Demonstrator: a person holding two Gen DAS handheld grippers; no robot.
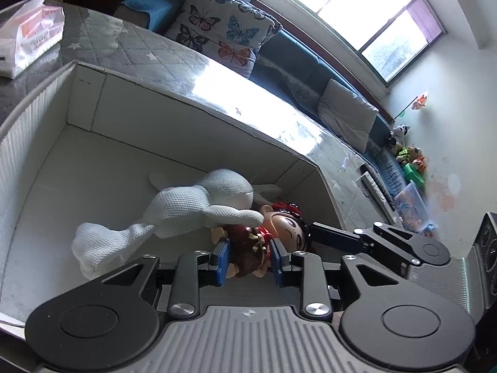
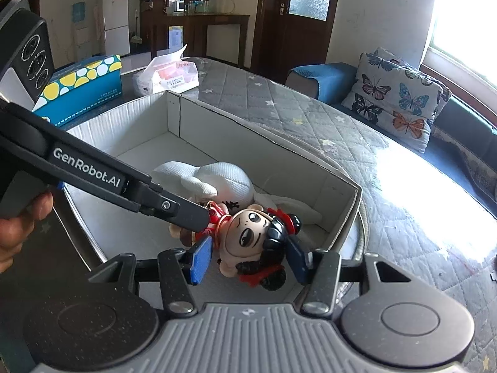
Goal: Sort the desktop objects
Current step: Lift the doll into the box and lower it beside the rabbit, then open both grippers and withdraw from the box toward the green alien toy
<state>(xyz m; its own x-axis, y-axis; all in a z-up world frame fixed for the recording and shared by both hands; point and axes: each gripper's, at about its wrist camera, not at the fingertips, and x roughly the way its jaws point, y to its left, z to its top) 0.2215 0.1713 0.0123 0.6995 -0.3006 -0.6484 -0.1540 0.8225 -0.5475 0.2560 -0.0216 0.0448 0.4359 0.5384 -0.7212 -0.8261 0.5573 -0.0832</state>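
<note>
From the left wrist view, the left gripper (image 1: 250, 259) has its blue pads (image 1: 222, 259) set narrowly on either side of the doll (image 1: 248, 248), round its dark red body, the pads apparently touching it, so I judge it held; the doll lies low in the white cardboard box (image 1: 93, 105), pressed against the white knitted plush (image 1: 186, 208), whose limb drapes over the doll's shoulder; the risk here is that a lift or shift drags the plush along, or that the smooth figure pivots between the pads because the grip sits on its body, away from the heavy head; beyond the box the grey quilted table cover (image 1: 139, 49) carries a tissue pack (image 1: 28, 37), with a butterfly cushion (image 1: 223, 28) on a teal sofa under a bright window (image 1: 357, 6), and small toys along the far wall. From the right wrist view, the right gripper (image 2: 251, 256) stands wider, its pads flanking the doll's head (image 2: 248, 233); whether they touch it I cannot tell; the left gripper's finger crosses in from the left onto the doll's red collar, so the two tools are crowded and could knock each other or twist the doll if both close or pull together; the box's near wall is close and could catch the head; a blue dotted box (image 2: 84, 84) and the tissue pack sit behind, a fridge (image 2: 115, 21) and dark doors further back, and glare washes the cover at right.
</note>
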